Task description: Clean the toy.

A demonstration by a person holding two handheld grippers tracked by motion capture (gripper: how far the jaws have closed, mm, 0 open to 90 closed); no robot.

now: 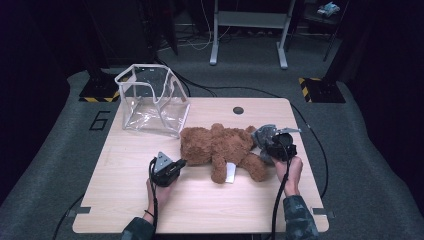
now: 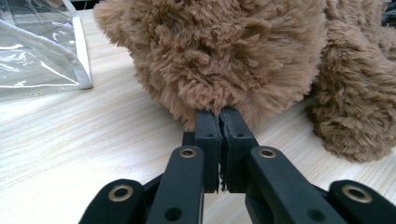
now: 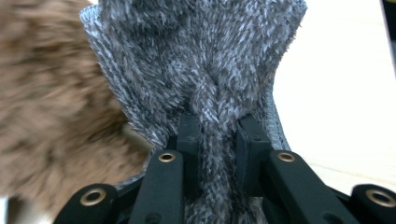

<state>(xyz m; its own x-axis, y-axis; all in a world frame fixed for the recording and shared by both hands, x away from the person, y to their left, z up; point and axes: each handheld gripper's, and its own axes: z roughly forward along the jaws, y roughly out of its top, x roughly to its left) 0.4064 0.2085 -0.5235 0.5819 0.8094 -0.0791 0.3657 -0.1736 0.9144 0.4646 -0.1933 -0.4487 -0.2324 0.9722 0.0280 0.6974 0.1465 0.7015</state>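
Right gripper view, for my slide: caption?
Right gripper shut on the grey fuzzy garment beside the brown teddy bear.

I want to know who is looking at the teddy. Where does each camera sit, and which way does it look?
High view: above the table's near edge, looking forward and down; both forearms and tools show.
Left gripper view: rides the left tool, looking along its jaws at the brown teddy bear.
Right gripper view: rides the right tool, jaws pinching grey fuzzy cloth.
All three share the teddy bear.
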